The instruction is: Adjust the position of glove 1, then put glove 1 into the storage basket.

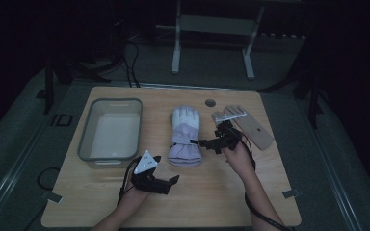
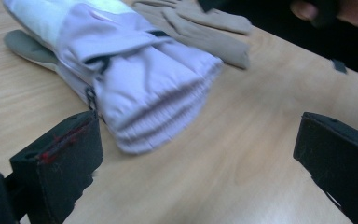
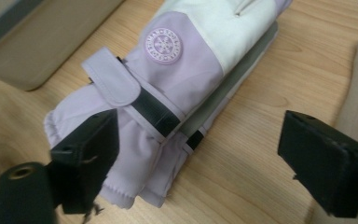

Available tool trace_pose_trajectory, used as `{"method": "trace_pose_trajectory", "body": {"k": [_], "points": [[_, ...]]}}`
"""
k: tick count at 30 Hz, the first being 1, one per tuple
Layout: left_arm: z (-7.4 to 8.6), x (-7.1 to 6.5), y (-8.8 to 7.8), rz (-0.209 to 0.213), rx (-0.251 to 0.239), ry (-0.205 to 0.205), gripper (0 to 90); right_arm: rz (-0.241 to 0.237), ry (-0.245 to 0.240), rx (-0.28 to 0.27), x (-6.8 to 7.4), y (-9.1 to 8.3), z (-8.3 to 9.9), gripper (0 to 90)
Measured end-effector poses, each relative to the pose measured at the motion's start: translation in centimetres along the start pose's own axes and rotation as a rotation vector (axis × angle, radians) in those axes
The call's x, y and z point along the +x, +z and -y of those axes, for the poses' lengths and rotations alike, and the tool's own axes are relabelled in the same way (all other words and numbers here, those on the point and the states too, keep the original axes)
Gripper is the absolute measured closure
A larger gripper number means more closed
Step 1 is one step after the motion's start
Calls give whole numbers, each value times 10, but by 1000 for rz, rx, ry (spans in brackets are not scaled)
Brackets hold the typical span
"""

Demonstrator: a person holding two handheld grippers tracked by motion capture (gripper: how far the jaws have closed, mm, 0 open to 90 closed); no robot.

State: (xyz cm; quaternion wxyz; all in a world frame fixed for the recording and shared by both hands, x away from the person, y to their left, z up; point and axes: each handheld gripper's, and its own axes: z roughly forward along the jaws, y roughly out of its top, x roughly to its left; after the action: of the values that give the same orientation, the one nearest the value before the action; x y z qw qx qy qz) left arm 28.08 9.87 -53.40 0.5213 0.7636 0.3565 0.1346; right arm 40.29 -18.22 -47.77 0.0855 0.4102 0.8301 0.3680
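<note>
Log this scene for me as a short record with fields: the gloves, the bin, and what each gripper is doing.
work surface: wooden table
lilac gloves: pair stacked one on the other, mid-table, cuffs toward the person
beige glove: lies flat, right of the lilac pair
bin: grey tub, left of the gloves, looks empty
left gripper: open, holds nothing, near the lilac cuffs
right gripper: open, fingers beside the lilac cuffs, not clamping them

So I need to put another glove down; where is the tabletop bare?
Bare wood runs along the near edge of the wooden table, between the two forearms. The middle is crowded: grey plastic bin, stacked lilac ski gloves, tan knit glove, with the right gripper between them.
</note>
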Motion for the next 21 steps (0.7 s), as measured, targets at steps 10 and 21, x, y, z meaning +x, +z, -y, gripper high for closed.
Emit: {"method": "trace_pose_trajectory", "body": {"k": [10,21], "points": [[-50,28,15,-34,10,-82,54,-61,71,-89,-4,5,-12,116],[-58,46,52,-134,153,-137,208,-54,113,3,-3,53,-24,140]]}}
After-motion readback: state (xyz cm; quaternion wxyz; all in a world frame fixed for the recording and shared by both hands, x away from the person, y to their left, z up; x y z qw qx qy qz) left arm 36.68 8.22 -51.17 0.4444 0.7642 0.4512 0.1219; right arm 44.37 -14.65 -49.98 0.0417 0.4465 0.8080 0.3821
